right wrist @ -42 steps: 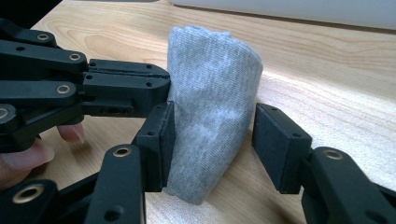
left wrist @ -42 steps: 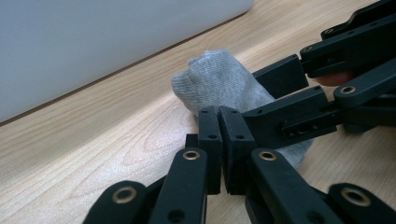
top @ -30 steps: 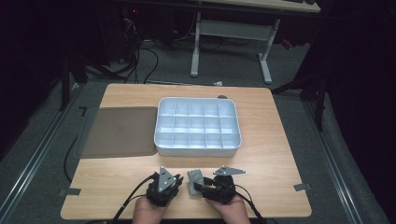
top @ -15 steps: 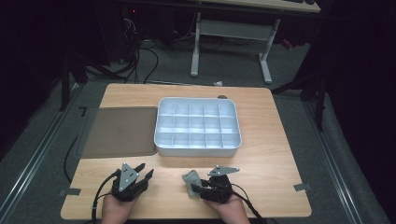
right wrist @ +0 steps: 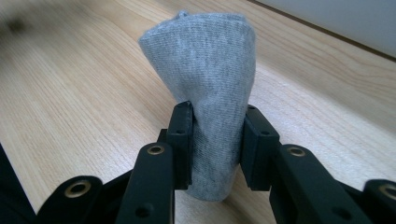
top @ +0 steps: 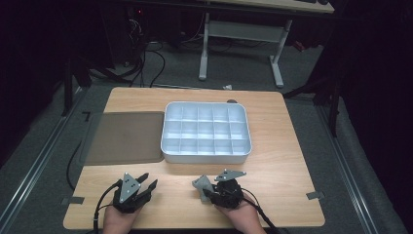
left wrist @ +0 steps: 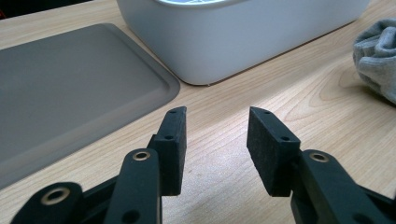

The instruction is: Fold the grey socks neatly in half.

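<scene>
A small grey knitted cloth (right wrist: pixel 205 70) stands bunched up on the wooden table (top: pixel 282 165), and my right gripper (right wrist: pixel 215 140) is shut on its lower part, both pads pressing into the fabric. Its jaws have just been closing on the cloth. From above, the right gripper (top: pixel 208 189) lies near the table's front edge with the cloth (top: pixel 200 182) at its left tip. My left gripper (top: pixel 147 181) is further left, apart from the cloth. Its jaws have just been opening, and the left gripper (left wrist: pixel 215 135) stands open over bare wood.
A white tray (top: pixel 206 155) divided into several compartments sits mid-table, its wall (left wrist: pixel 243 37) just ahead of the left gripper. A flat grey mat (top: pixel 124 136) lies to its left. The cloth (left wrist: pixel 378 56) is at the right edge of the left gripper view.
My left gripper has moved left along the front edge, away from the cloth, and its jaws have spread. The right gripper has stayed in place with the cloth.
</scene>
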The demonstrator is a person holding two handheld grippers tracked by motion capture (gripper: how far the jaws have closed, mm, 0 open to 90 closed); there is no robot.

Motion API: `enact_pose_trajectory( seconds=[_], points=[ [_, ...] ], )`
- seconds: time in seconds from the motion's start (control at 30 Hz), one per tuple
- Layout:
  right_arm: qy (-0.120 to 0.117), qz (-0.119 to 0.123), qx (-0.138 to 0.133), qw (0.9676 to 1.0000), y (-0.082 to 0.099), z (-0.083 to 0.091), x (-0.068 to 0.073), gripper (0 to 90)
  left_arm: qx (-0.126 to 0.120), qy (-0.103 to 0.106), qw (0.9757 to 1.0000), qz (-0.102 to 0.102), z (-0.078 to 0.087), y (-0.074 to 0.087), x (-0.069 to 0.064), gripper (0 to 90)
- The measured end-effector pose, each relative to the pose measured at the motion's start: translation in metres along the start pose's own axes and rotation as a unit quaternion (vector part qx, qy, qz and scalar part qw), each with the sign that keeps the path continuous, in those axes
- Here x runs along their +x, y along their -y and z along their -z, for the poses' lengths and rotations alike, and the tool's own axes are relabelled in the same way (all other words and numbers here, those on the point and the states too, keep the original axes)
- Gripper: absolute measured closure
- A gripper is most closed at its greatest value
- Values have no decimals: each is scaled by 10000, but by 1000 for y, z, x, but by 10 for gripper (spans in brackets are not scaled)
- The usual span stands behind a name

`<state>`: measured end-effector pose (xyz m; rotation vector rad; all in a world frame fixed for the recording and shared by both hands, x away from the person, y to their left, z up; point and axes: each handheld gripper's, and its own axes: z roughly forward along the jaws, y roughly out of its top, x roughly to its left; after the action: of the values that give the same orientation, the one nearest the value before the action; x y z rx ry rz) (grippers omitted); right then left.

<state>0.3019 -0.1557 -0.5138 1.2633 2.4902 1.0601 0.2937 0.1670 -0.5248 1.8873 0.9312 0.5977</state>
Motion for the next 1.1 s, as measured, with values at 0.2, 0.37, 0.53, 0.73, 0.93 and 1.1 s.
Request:
enact_pose_trajectory(
  seconds=[0.2,0.37,0.53,0.73,0.93,1.1],
  points=[
    [132,121,200,9996,-5,4,-1,689,-8,89,9998,154,2,0,1,556],
    [214,164,436,9987,-10,8,-7,690,35,159,9998,126,1,0,0,548],
    [423,249,674,9965,-13,13,-12,692,63,187,9997,123,0,1,0,539],
    [745,328,942,9922,-15,21,-16,696,36,208,9996,169,0,2,0,503],
    [806,340,1163,9894,-16,30,-20,697,35,281,9992,269,-2,2,2,482],
    [813,340,1287,9878,-16,35,-28,696,26,308,9989,358,-2,2,4,497]
  ],
)
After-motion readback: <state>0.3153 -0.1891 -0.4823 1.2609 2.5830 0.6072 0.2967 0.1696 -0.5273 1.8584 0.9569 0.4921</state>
